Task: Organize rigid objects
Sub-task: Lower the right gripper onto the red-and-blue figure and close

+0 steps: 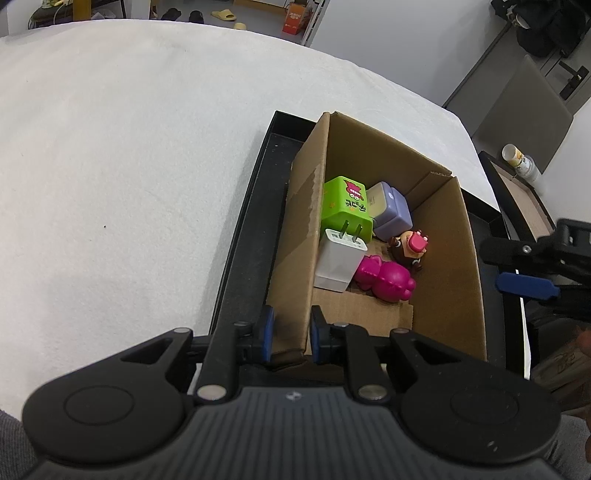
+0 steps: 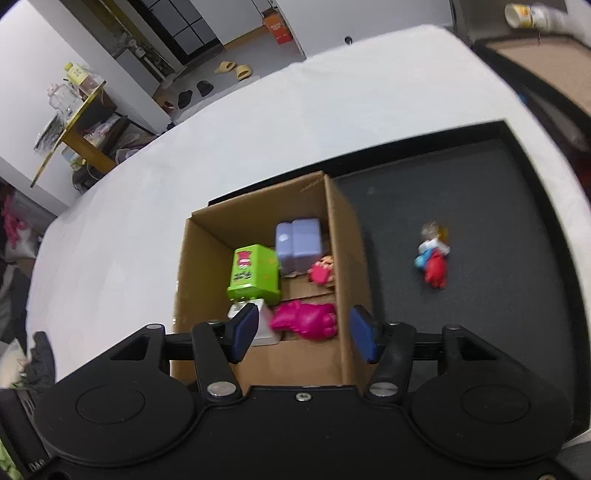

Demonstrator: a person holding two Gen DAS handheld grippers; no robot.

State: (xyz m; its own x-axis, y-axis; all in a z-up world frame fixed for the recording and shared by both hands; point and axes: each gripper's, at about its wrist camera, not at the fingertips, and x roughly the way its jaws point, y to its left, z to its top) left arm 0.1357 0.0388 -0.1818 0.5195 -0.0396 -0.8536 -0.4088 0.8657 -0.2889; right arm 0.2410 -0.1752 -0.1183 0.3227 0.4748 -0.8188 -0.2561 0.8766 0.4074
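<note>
A cardboard box (image 1: 454, 258) (image 2: 207, 254) stands in a black tray (image 1: 243, 243) (image 2: 480, 206). Inside lie a green charger (image 1: 345, 208) (image 2: 255, 275), a white charger (image 1: 338, 262) (image 2: 264, 325), a purple case (image 1: 391, 212) (image 2: 301, 243), a brown and pink figurine (image 1: 410, 249) (image 2: 323, 271) and a magenta toy (image 1: 384, 278) (image 2: 304, 319). My left gripper (image 1: 291, 332) is shut on the box's near left wall. My right gripper (image 2: 304, 332) is open and empty above the box's near edge. A small red and blue figurine (image 2: 432, 254) lies on the tray right of the box.
The tray sits on a white cloth-covered table (image 1: 110, 147) (image 2: 332, 92). A second tray with a brown base (image 1: 524, 195) and a tipped paper cup (image 1: 519, 160) (image 2: 532, 16) lie off to the right. Chairs and floor clutter lie beyond the table.
</note>
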